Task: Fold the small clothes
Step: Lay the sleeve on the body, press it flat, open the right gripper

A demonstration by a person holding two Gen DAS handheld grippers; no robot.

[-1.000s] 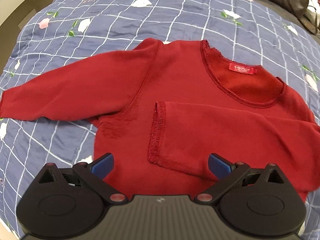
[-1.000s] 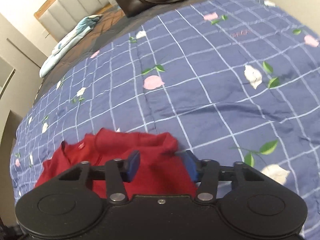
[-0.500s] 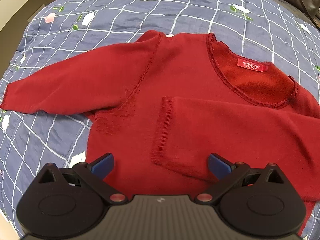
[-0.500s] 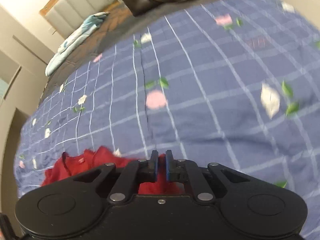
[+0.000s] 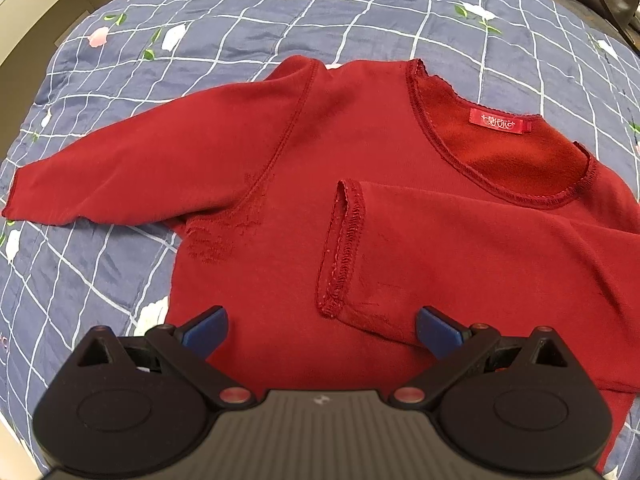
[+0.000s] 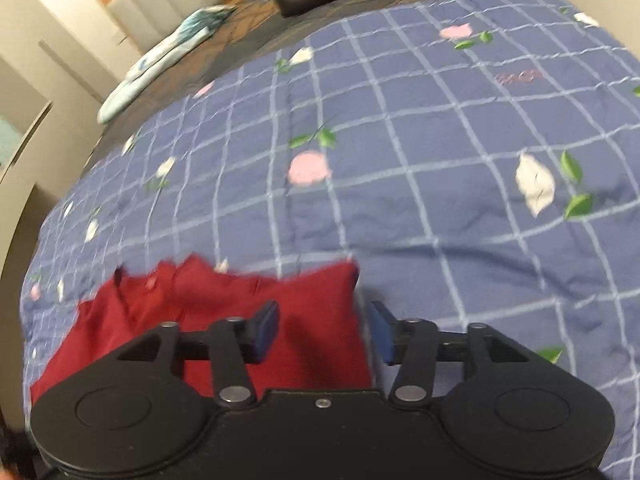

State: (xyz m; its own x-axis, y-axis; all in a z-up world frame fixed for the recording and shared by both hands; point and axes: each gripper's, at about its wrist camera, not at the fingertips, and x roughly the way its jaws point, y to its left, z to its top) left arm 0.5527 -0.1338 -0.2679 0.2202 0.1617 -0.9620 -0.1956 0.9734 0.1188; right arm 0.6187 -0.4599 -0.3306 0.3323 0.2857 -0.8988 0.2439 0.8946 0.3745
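My bed's blue checked quilt point(image 5: 400, 20) carries the red sweater point(image 5: 360, 168), one sleeve already folded across its chest. The unfolded sleeve point(image 5: 132, 168) runs leftward from the neck label point(image 5: 500, 122), so my left claw point(image 5: 320, 326), gaping and empty, is nearer it. My right claw point(image 6: 322, 330), parted, grips nothing.

I lose the red long-sleeved knit sweater point(image 5: 280, 208) behind my left hand-held gripper point(image 5: 322, 326); motion blur smears the right view, and its label point(image 5: 500, 122) lettering is unreadable.
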